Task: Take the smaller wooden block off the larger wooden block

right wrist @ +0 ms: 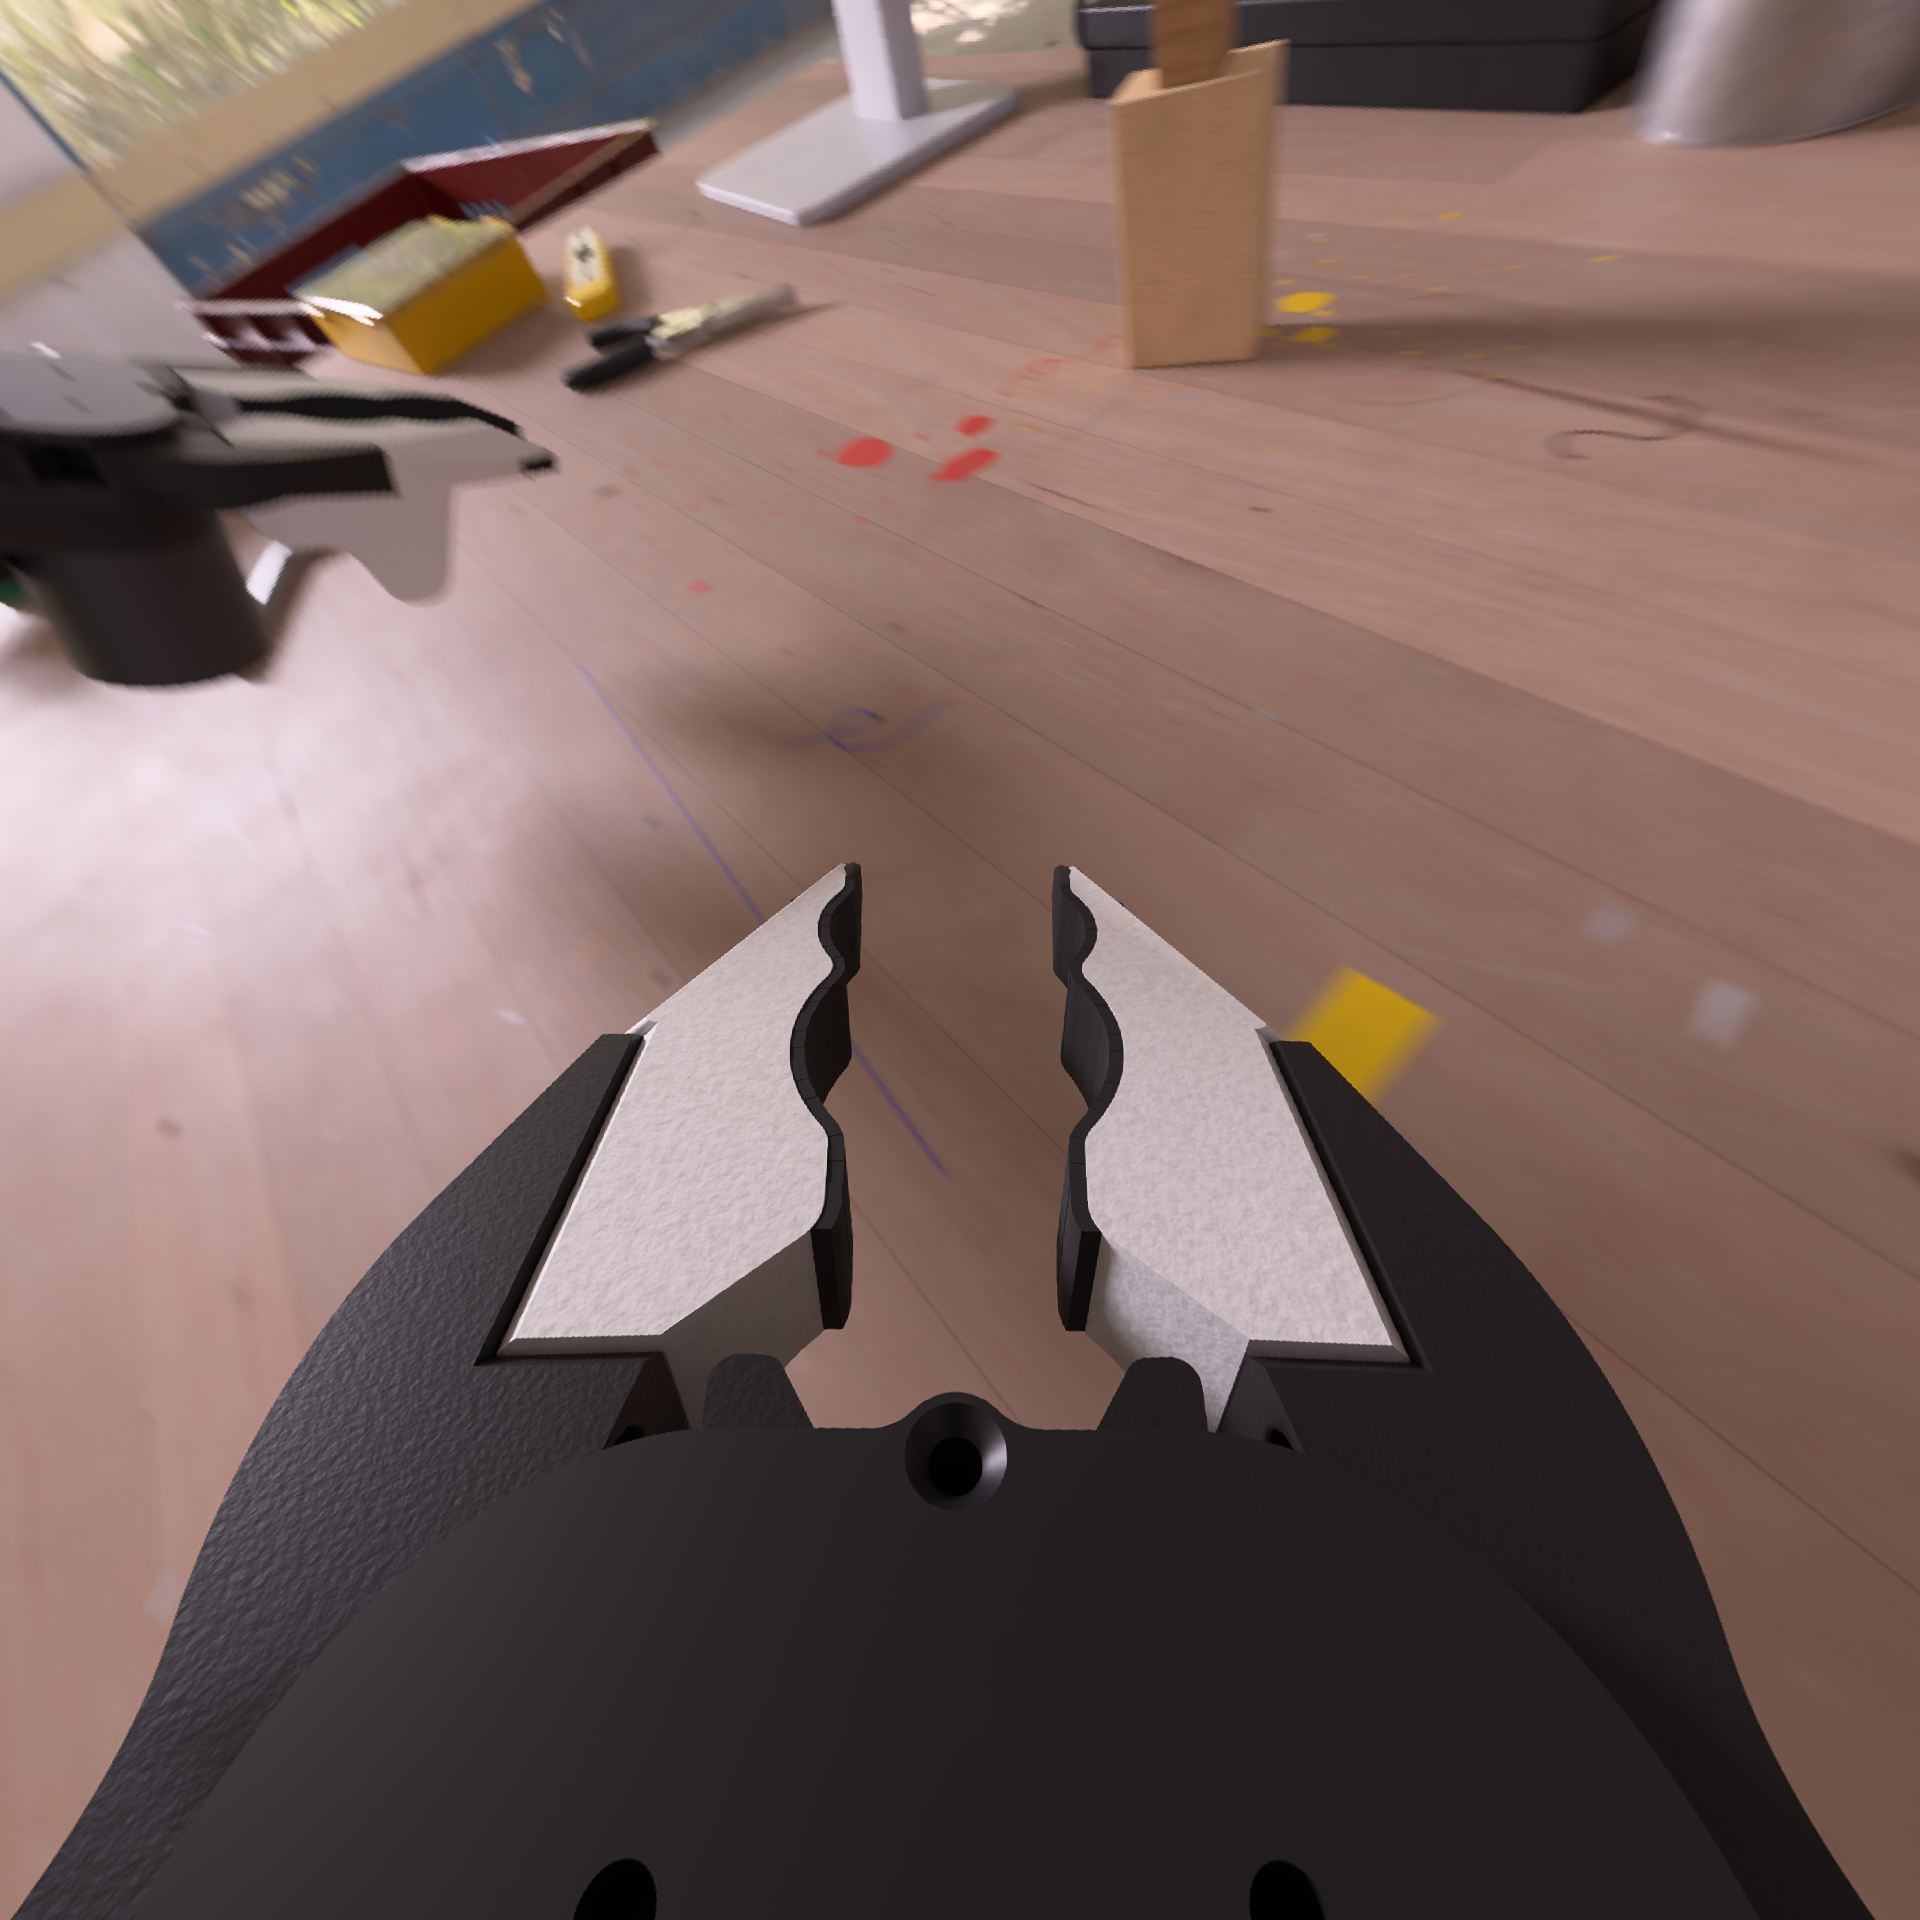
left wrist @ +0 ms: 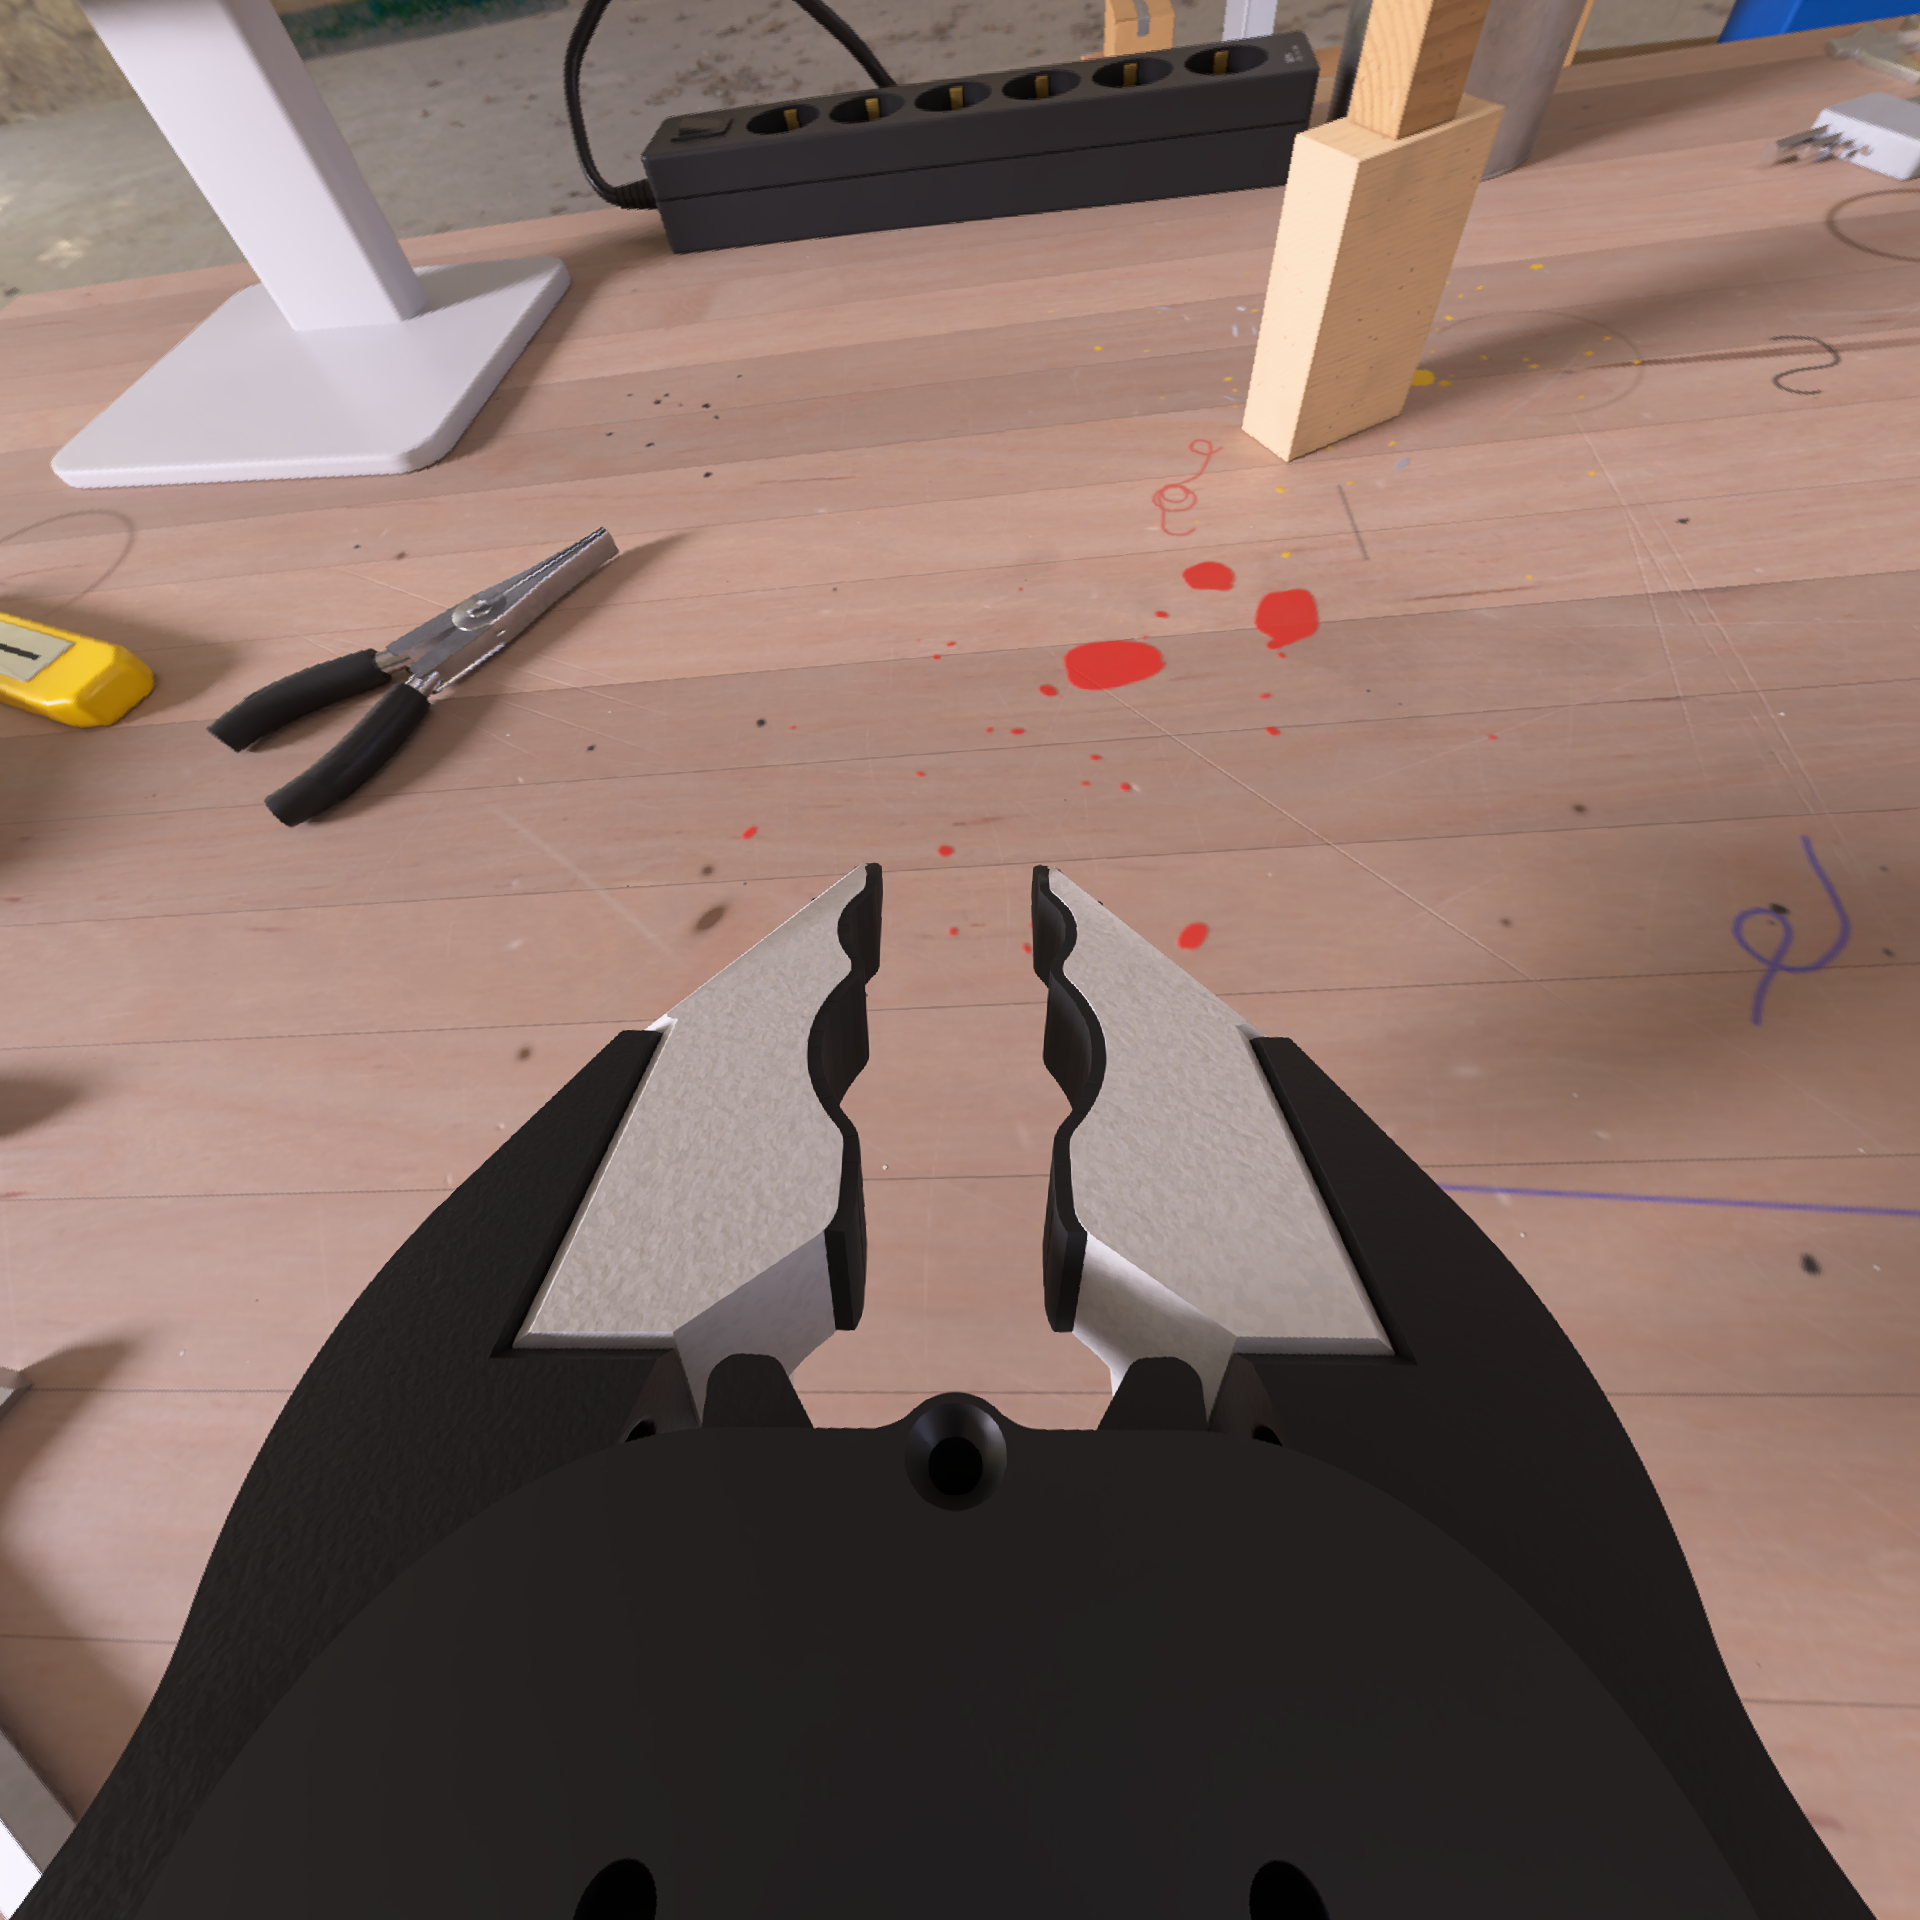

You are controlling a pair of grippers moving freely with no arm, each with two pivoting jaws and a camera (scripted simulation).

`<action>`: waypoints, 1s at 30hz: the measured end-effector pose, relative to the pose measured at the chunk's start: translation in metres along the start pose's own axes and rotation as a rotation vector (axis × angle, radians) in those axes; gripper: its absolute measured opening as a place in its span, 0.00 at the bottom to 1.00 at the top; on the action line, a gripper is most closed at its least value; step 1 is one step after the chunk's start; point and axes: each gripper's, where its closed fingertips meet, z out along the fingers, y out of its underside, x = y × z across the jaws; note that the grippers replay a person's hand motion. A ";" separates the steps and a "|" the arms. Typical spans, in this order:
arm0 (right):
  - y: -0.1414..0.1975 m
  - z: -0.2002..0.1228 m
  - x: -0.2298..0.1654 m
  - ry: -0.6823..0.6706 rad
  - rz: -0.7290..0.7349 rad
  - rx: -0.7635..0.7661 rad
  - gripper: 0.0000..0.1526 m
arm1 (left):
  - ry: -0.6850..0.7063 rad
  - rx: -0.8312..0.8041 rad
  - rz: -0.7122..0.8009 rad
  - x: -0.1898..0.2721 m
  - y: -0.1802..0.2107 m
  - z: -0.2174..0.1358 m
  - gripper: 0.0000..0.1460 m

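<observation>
So we've got both claws empty and spread apart right now: left gripper point(left wrist: 956, 883) and right gripper point(right wrist: 956, 883) each have a clear gap between the fingers with nothing in it. Both hang over the wooden bench point(left wrist: 935, 1143), well apart from the stack.

The larger wooden block point(left wrist: 1361, 281) stands upright at the far side of the bench, just in front of the black power strip point(left wrist: 977, 135). The smaller wooden block point(left wrist: 1418, 62) sits on top of it, also upright, and runs out of the top of the frame in both views, so we can't tell how tall it is.

Our take on the approach: come in level and high, line the fingers up on the smaller block's flat faces, and close above the joint so we don't pinch the big one. Then lift straight up. Any sideways drag probably tips the whole tower, since it's tall and narrow. The spare claw could steady the lower block if needed. The pliers point(left wrist: 416, 665) and white stand point(left wrist: 312, 353) are off to the left, out of our way.
</observation>
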 end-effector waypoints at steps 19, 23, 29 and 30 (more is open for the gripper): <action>0.047 -0.286 0.269 0.710 0.254 0.274 0.26 | 0.102 0.012 -0.289 0.101 0.008 -0.049 0.21; 0.059 -0.262 0.254 0.646 0.187 0.143 0.26 | 0.555 -0.104 -0.213 0.199 0.010 -0.055 0.20; 0.054 -0.235 0.219 0.503 0.235 0.182 0.25 | 0.525 0.003 0.077 0.215 0.004 -0.059 0.24; 0.055 -0.234 0.220 0.496 0.254 0.183 0.25 | 0.498 0.036 0.112 0.213 0.001 -0.059 0.25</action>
